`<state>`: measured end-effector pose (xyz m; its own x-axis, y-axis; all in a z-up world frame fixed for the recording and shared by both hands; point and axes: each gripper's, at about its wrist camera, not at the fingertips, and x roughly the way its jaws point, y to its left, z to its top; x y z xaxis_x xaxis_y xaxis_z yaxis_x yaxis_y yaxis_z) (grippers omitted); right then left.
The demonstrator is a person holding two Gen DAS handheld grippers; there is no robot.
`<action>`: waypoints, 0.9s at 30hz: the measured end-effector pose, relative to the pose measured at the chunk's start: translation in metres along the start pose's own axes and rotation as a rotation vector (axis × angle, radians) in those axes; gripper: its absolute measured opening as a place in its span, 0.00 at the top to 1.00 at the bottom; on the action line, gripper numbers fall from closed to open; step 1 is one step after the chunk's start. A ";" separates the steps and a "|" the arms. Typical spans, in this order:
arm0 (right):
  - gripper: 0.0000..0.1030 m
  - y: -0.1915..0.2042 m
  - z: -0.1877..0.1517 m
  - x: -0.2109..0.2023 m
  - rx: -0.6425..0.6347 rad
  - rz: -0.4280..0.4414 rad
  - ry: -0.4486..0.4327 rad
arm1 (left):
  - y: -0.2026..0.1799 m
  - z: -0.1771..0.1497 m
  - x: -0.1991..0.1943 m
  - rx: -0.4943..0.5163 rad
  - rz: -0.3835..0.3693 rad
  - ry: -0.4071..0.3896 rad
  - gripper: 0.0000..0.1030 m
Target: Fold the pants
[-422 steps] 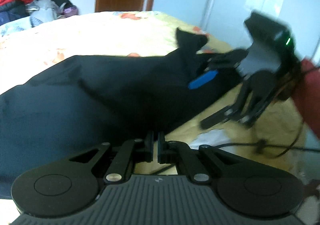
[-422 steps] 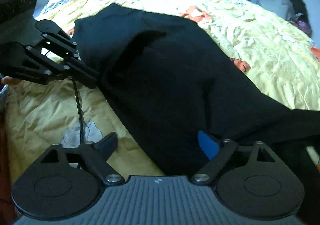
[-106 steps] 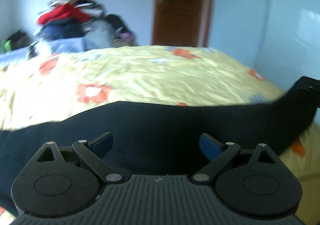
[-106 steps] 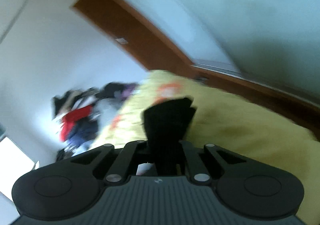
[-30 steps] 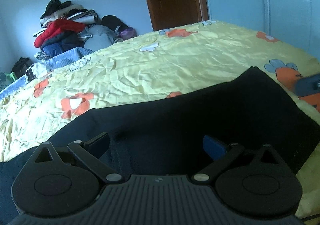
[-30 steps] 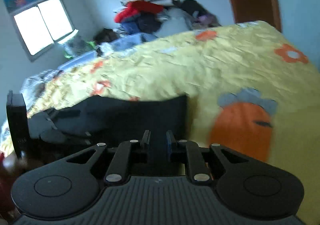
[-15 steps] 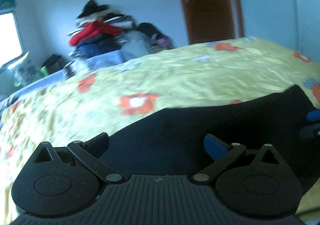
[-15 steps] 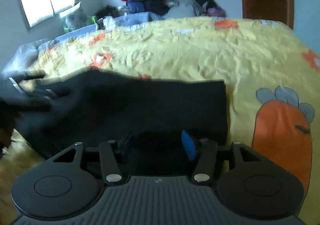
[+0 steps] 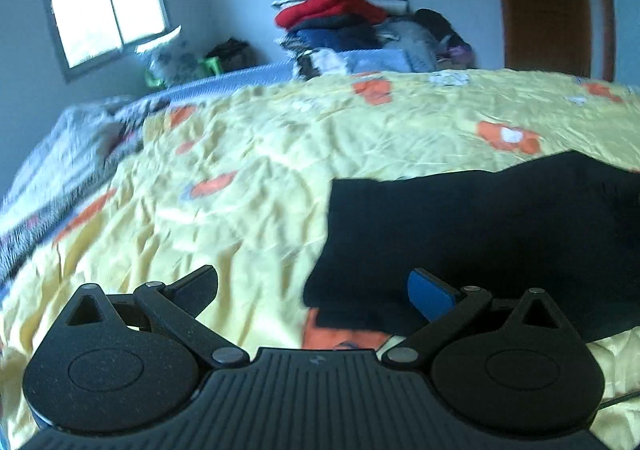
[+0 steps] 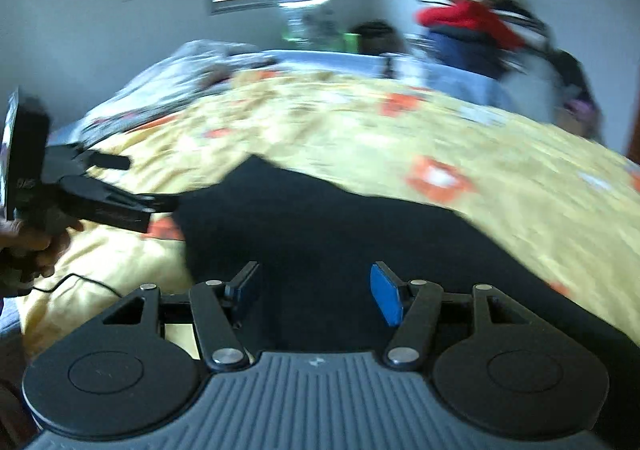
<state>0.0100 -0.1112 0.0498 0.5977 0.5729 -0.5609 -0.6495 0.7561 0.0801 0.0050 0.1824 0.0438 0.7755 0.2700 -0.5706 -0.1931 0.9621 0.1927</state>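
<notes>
The dark pants [image 9: 480, 226] are laid flat on the yellow flowered bedspread [image 9: 248, 186], and in the left wrist view they are seen from about the centre out to three o'clock, with a squared-off folded edge facing nine o'clock. In the right wrist view the same pants [image 10: 320, 234] are spread from the centre down to five o'clock, a corner pointing up toward eleven o'clock. The left gripper [image 9: 316, 290] is held with its jaws spread wide, nothing between them; its blue pad is seen over the near edge of the cloth, its black pad over bare bedspread, and no contact with the fabric can be made out. The right gripper [image 10: 316, 290] is held above the pants with its jaws parted to a middling width; they have just been opening, and no cloth is pinched between the pads, only the flat fabric seen beyond them. At nine o'clock of the right wrist view the left gripper [image 10: 116, 186] is caught again, gripped by a hand [image 10: 28, 246], with a thin cable [image 10: 80, 284] trailing over the bedspread beneath it. Farther out, at twelve to one o'clock of the left wrist view, a pile of clothes [image 9: 340, 18] is heaped against the wall, a bright window [image 9: 106, 6] is set at ten o'clock, and a brown door [image 9: 548, 2] is stood at two o'clock. The right wrist view is smeared by motion blur.
</notes>
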 end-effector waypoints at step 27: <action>0.85 0.174 -0.007 0.143 -0.733 -0.147 -0.020 | 0.072 -0.017 0.077 -0.834 -0.676 0.343 0.01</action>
<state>-0.0208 0.1004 -0.0218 0.7068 0.4930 -0.5074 -0.7045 0.4248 -0.5685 0.0403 0.2729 0.0003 0.6917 -0.4440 -0.5696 -0.2370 0.6054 -0.7598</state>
